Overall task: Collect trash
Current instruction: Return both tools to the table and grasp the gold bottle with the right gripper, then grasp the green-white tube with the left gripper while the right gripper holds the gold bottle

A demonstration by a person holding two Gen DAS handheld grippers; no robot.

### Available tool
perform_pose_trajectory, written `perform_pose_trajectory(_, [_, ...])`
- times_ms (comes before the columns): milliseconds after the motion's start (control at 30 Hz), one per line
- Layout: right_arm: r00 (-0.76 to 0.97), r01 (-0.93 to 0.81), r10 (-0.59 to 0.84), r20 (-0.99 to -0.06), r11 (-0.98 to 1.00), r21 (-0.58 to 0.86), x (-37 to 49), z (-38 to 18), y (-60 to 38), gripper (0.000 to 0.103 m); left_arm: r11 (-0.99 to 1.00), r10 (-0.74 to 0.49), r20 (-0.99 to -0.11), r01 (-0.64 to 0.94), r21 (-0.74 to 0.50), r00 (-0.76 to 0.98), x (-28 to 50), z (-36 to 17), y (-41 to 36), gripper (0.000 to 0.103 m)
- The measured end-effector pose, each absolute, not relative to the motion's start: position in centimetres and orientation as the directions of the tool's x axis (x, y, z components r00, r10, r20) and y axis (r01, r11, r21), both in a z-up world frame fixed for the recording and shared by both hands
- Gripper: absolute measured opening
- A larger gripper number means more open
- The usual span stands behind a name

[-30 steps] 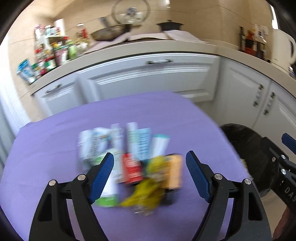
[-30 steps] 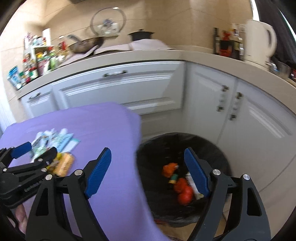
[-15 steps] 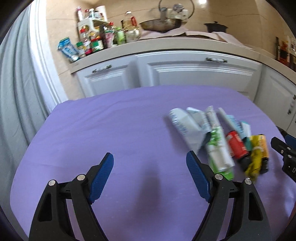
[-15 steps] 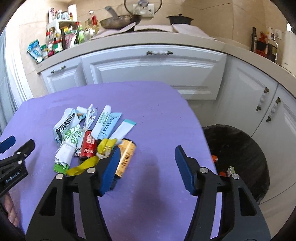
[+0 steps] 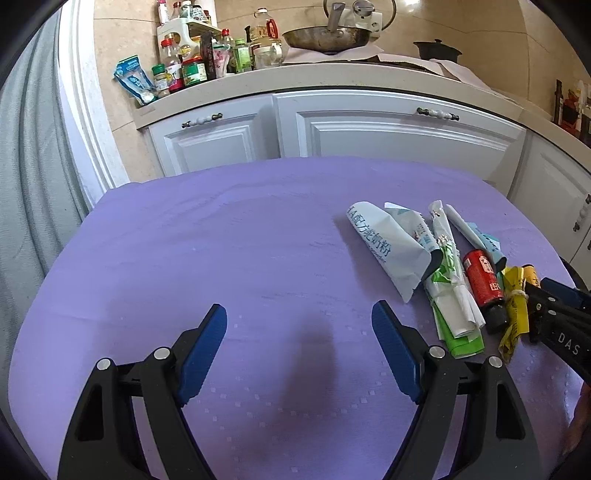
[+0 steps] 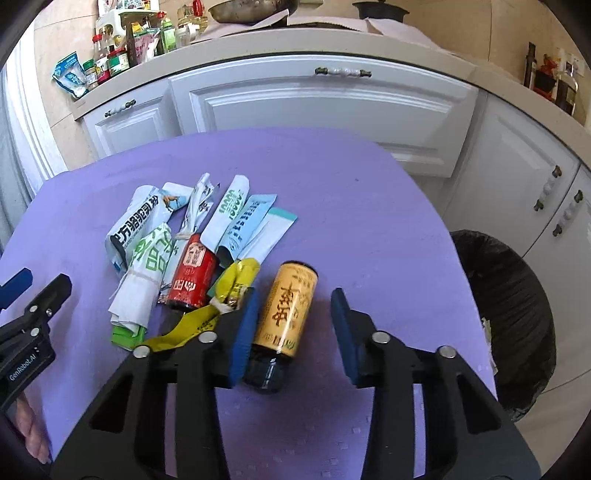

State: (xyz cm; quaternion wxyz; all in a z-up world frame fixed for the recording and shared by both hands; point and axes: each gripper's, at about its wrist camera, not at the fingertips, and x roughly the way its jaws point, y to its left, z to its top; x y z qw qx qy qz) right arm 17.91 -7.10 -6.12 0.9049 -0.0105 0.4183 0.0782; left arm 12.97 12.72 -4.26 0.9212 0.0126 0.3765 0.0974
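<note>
On the purple tablecloth (image 5: 221,240) lies a pile of trash: a white pouch (image 5: 384,243), several sachets, a green-and-white wrapper (image 6: 147,266), a red-labelled bottle (image 6: 192,273), a crumpled yellow wrapper (image 6: 232,284) and a yellow-labelled dark bottle (image 6: 295,280). My right gripper (image 6: 294,299) straddles the yellow-labelled bottle and its jaws are closing. Its left pad is at the bottle's side and a gap shows at the right pad. My left gripper (image 5: 299,308) hangs open over bare cloth, left of the pile, with nothing between its fingers.
A black-lined trash bin (image 6: 506,306) stands on the floor off the table's right edge. White cabinets and a counter with jars, bottles (image 5: 192,66) and a pan (image 5: 325,35) run behind the table. A curtain hangs at the far left.
Both views swung left, the right one from the bin to the table. My right gripper's jaws narrowed and came down around the yellow-labelled bottle. My left gripper shifted off the pile onto bare cloth.
</note>
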Motion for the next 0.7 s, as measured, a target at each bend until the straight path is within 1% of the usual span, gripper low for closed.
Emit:
perform_pose_trajectory(33, [0.63, -0.155, 0.137, -0.764, 0.987, 0.049, 17.9, -6.3, -7.1, 0.031, 0.981, 0.187, -0.693, -0.168, 0.096, 0.697, 13.1, -4.3, 12.7, 0.078])
perform_pose_trajectory(100, [0.626, -0.159, 0.139, -0.767, 0.986, 0.049, 17.8, -6.4, -7.1, 0.031, 0.982, 0.182, -0.696, -0.164, 0.093, 0.694, 13.1, -4.4, 12.6, 0.078])
perform_pose_trajectory(167, [0.626, -0.163, 0.145, -0.766, 0.985, 0.054, 17.6, -6.4, -7.2, 0.024, 0.983, 0.176, -0.701, -0.161, 0.088, 0.691, 13.2, -4.5, 12.5, 0.078])
perform_pose_trajectory(400, [0.644, -0.166, 0.159, -0.748, 0.984, 0.067, 16.8, -5.9, -8.0, 0.024, 0.987, 0.148, -0.709, -0.145, 0.065, 0.689, 13.5, -4.3, 11.5, 0.078])
perform_pose_trajectory(700, [0.685, -0.127, 0.105, -0.721, 0.992, 0.024, 16.0, -5.2, -10.7, 0.024, 0.993, 0.118, -0.71, -0.105, 0.062, 0.694, 14.0, -4.0, 9.0, 0.078])
